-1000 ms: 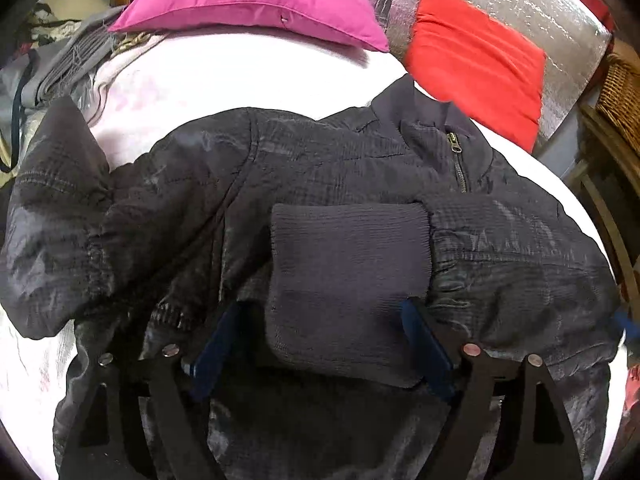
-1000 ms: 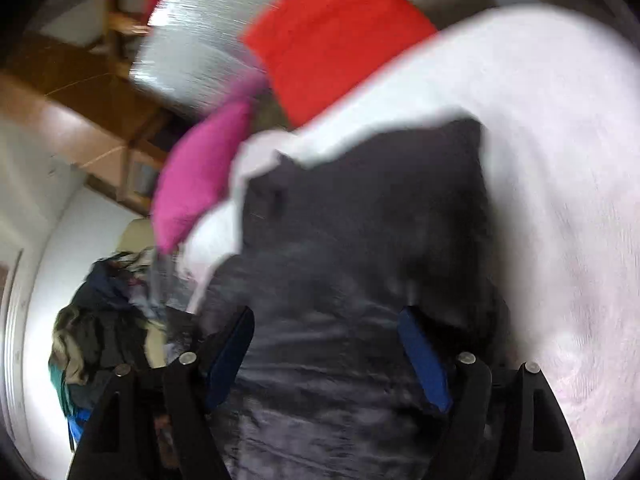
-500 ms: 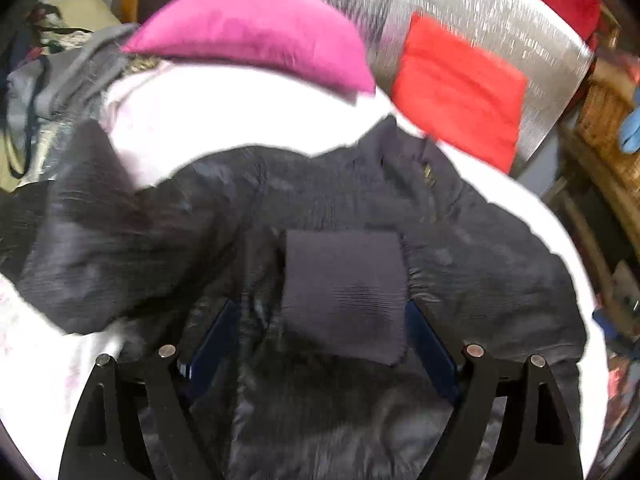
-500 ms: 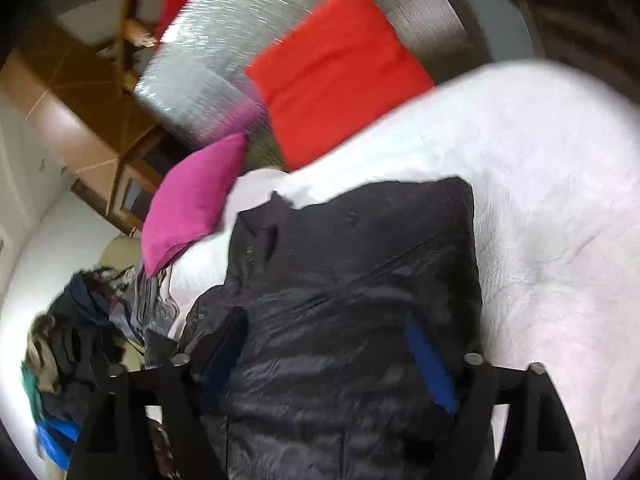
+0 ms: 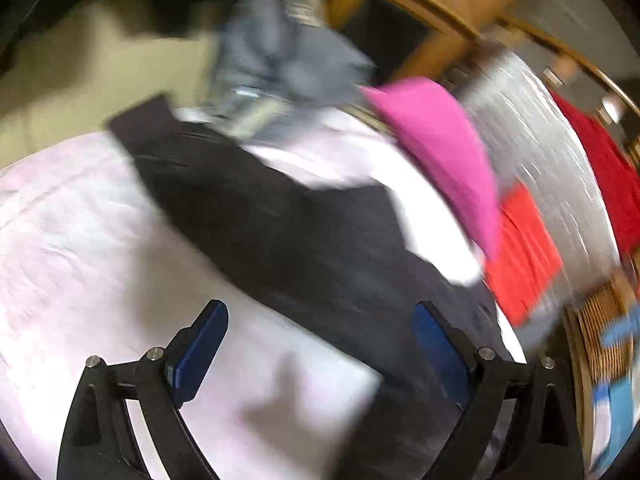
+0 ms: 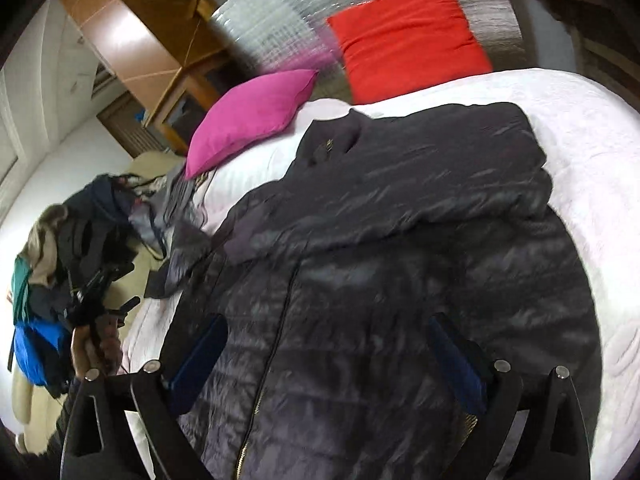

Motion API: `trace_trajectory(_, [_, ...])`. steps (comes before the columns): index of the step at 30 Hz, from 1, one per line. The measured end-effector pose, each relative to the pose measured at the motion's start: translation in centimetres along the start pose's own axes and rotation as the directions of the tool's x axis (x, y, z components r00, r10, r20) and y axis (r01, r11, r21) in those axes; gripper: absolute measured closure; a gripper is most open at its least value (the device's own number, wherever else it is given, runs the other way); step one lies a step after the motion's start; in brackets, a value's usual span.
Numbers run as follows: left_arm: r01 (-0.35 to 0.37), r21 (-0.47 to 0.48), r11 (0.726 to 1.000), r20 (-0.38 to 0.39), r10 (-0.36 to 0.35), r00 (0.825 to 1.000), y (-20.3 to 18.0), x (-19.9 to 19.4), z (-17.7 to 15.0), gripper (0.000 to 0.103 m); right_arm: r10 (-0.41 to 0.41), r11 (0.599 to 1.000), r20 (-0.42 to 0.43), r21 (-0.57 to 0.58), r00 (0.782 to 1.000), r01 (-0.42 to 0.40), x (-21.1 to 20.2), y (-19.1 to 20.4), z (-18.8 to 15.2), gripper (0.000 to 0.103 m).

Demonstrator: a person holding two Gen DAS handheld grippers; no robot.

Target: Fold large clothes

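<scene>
Jacket (image 6: 380, 248): dark quilted thing, lying front-up across the white bed (image 6: 580, 120), collar toward the pillows, zip running down the middle; one sleeve (image 6: 440, 168) already lies folded across the chest.
Other sleeve (image 5: 224, 184): stretched out over the sheet toward the bed's edge, not folded; that looks like the step in hand.
Left gripper (image 5: 316, 344): jaws spread wide and empty, above bare sheet and the sleeve's lower edge; the view is badly blurred.
Right gripper (image 6: 324, 364): jaws apart, nothing between them, poised over the jacket's lower front.
How to do it well: I'd take the loose sleeve near the cuff, pinch both layers, lift just clear and lay it flat over the first.
Watch for: slippery shell sliding out; grip deep enough.
Surroundings: pink pillow (image 6: 252, 116), red pillow (image 6: 404, 36), clothes heap (image 6: 80, 240) off to the side.
</scene>
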State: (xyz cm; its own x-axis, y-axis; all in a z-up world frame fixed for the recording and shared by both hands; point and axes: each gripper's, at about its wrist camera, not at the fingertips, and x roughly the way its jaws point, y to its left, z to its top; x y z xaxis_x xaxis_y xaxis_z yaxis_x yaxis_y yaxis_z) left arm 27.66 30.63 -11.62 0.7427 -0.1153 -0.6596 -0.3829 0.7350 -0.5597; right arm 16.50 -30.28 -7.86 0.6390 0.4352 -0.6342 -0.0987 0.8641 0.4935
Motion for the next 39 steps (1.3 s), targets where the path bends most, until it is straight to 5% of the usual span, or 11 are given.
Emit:
trace_trajectory(8, [-0.08, -0.227, 0.971, 0.018, 0.087, 0.996, 9.5, 4.7, 7.2, 0.009, -0.047, 0.999, 0.019, 0.002, 0.999, 0.047, -0.7, 1.4, -2.0, 0.002])
trace_trajectory(21, [-0.069, -0.294, 0.953, 0.024, 0.08, 0.997, 12.0, 7.6, 9.0, 0.01, -0.077, 0.996, 0.019, 0.036, 0.997, 0.076, -0.4, 0.7, -2.4, 0.002])
trace_trajectory(23, [-0.07, -0.311, 0.948, 0.028, 0.083, 0.996, 12.1, 7.6, 9.2, 0.018, -0.083, 0.996, 0.021, 0.034, 0.996, 0.082, -0.5, 0.8, -2.5, 0.002])
trace_trajectory(25, [-0.092, -0.294, 0.951, 0.013, 0.1, 0.995, 11.9, 7.8, 9.4, 0.053, -0.086, 0.996, 0.025, 0.033, 0.996, 0.085, -0.6, 0.7, -2.3, 0.002])
trace_trajectory(28, [-0.169, -0.272, 0.947, -0.012, 0.173, 0.985, 12.3, 7.8, 9.6, 0.084, -0.091, 0.995, 0.035, 0.045, 0.995, 0.09, -0.8, 0.4, -1.9, 0.002])
trace_trajectory(33, [-0.189, -0.209, 0.96, 0.032, 0.2, 0.979, 11.0, 6.4, 9.9, 0.094, -0.096, 0.994, 0.039, 0.059, 0.995, 0.094, -1.1, -0.2, -2.1, 0.002])
trace_trajectory(39, [-0.181, -0.003, 0.983, 0.193, 0.178, 0.965, 2.8, 1.6, 10.2, 0.095, -0.096, 0.991, 0.049, 0.098, 0.994, 0.091, -1.6, -1.3, -2.7, 0.002])
